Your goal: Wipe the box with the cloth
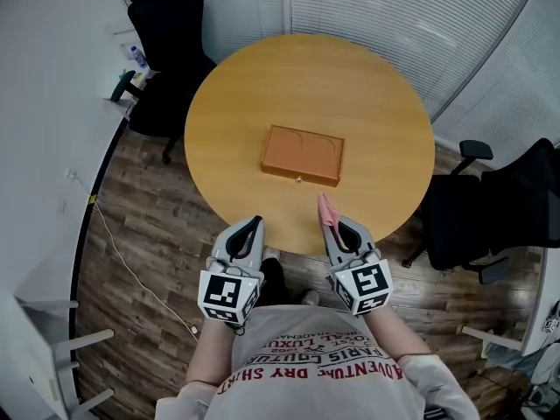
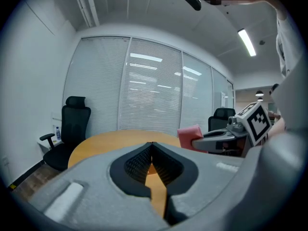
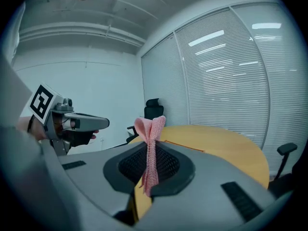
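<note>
2 grippers, held side by side over the near rim of 1 round table [image 1: 350, 86].

- **Far left:** 1 black left chair [image 1: 171, 33] behind the table, with 1 bottle [image 1: 137, 57] on the ledge just beside it.
- **Left gripper [image 1: 255, 220]:** jaws closed tip to tip, with nothing held between them. Only tabletop seen through the slit lower down. Marker cube on its back, facing the head camera.
- **Middle of the table:** 1 flat brown box [image 1: 302, 156], closed. Well apart from both grippers and touched by neither.
- **Right gripper [image 1: 331, 223]:** level with the left one and near it, jaws clamped on 1 pink cloth [image 1: 325, 206]. Pinched as a folded strip standing upright between the pads, with a doubled end sticking out past the tips and a short tail hanging below them. Held in the air above the table's near edge, clear of the box. A second marker cube here, so 2 cubes in all, 1 per gripper.
- **Far right:** at least 1 black right chair [image 1: 512, 204] on the wood floor [image 1: 149, 226] beside the table. Exact count there hard to tell.
</note>
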`<state>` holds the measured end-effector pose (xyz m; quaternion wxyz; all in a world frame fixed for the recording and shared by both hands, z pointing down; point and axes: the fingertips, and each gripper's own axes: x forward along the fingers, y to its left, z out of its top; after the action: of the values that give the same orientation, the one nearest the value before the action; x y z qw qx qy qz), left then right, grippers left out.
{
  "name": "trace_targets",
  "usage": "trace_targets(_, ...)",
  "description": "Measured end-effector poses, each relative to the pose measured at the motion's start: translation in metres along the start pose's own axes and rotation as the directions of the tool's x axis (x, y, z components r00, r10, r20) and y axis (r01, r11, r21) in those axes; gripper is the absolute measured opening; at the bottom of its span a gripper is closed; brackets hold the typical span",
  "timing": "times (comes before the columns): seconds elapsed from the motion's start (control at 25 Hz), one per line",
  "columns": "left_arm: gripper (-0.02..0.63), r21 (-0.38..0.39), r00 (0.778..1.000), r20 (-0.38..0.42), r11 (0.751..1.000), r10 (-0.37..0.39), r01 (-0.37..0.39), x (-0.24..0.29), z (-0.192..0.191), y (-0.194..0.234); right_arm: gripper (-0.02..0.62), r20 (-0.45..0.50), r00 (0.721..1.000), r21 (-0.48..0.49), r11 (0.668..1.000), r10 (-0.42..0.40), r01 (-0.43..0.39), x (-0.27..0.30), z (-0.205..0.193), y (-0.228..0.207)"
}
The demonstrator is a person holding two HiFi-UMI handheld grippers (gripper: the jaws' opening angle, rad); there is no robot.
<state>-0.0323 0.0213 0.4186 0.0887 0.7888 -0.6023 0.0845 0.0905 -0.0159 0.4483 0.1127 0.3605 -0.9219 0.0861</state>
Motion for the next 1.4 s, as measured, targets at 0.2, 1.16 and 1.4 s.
trace_targets(0.2,0.009,0.004,0.999,0.002,0.999,-0.051,0.051,0.043,0.016,0.047,0.028,-0.023,0.998,0.008,0.998,-0.062,0.063,0.052,0.014,-0.020)
trace_targets(1.16,0.009,-0.002,0.965,-0.104,0.970,-0.241,0.242,0.189,0.003,0.191,0.028,-0.445,0.874,-0.218,0.970,-0.193,0.104,0.281,-0.035,-0.092)
trace_targets(1.4,0.009,-0.032,0.965,-0.140,0.975,-0.221,0.218,0.190,-0.015,0.204,0.028,-0.569,0.801,-0.348,0.937,-0.188,-0.027,0.312,-0.066,-0.096)
